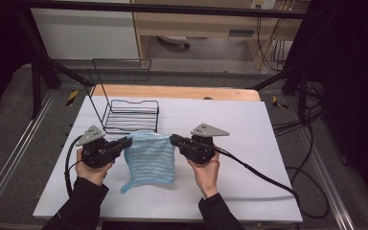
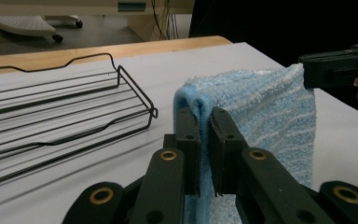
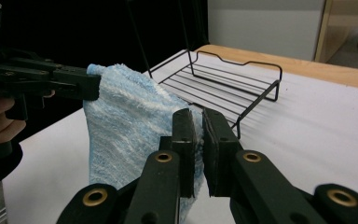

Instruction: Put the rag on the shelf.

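A: What do the grippers hold?
B: The left gripper (image 1: 126, 142) and right gripper (image 1: 173, 140) each clamp a top corner of a blue towel (image 1: 149, 160), jaws pinched on it, above the desk (image 1: 249, 143).
A: Anything hidden?
B: Its pinched corners; a wire rack (image 1: 132, 115) stands behind

A black wire rack (image 1: 132, 116) with a tall upright wire back stands on a white tabletop (image 1: 249, 143), toward its far left part. Beyond the white surface runs a strip of bare wooden edge (image 1: 172, 92). Black cables (image 1: 311, 143) trail across the grey floor to the right of the table. A wooden cabinet (image 1: 196, 24) sits in the background.
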`<action>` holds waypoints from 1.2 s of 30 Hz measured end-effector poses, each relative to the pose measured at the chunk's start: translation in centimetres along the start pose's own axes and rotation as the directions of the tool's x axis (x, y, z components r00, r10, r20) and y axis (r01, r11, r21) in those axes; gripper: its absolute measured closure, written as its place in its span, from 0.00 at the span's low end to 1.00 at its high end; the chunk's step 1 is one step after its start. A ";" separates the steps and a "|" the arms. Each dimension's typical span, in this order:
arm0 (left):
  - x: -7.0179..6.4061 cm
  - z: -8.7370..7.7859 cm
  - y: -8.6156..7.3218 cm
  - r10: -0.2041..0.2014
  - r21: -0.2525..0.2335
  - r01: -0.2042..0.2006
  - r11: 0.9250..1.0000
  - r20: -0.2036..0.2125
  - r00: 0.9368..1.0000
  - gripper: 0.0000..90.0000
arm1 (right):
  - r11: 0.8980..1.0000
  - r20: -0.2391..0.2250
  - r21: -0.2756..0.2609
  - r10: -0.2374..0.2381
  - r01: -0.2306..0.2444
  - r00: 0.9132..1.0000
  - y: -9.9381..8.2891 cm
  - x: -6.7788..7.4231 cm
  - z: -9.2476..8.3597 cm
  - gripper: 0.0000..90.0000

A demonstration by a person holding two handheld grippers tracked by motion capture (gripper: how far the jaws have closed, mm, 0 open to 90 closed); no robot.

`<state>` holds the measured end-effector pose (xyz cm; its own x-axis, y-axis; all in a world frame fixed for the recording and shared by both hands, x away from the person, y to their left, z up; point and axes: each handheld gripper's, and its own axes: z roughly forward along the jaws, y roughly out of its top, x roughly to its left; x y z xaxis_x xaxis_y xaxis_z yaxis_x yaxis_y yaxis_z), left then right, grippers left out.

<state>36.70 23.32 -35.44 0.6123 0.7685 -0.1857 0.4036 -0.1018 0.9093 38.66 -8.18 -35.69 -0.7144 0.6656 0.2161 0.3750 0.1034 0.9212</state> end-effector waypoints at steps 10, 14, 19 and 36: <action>-0.5 -1.7 1.4 0.018 -0.077 -0.018 0.997 -0.008 1.000 0.92 | 0.996 0.006 -0.072 -0.044 0.044 0.999 1.7 1.3 -0.7 0.94; -0.5 -2.4 2.0 0.024 -0.109 -0.025 0.994 -0.014 1.000 0.92 | 0.994 0.006 -0.096 -0.059 0.060 0.998 2.5 1.8 -0.8 0.94; -0.4 -3.2 2.8 0.026 -0.149 -0.030 0.988 -0.025 0.999 0.92 | 0.989 0.012 -0.123 -0.083 0.084 0.997 3.8 2.5 -0.7 0.94; 0.3 -5.1 5.4 0.040 -0.261 -0.056 0.964 -0.066 0.997 0.92 | 0.966 0.037 -0.212 -0.145 0.150 0.989 7.3 4.2 0.2 0.94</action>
<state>35.60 26.17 -28.74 0.5819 0.8036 -0.1246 0.1776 0.0239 0.9838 38.54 -4.49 -28.08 -0.7388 0.6704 0.0681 0.1299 0.0425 0.9906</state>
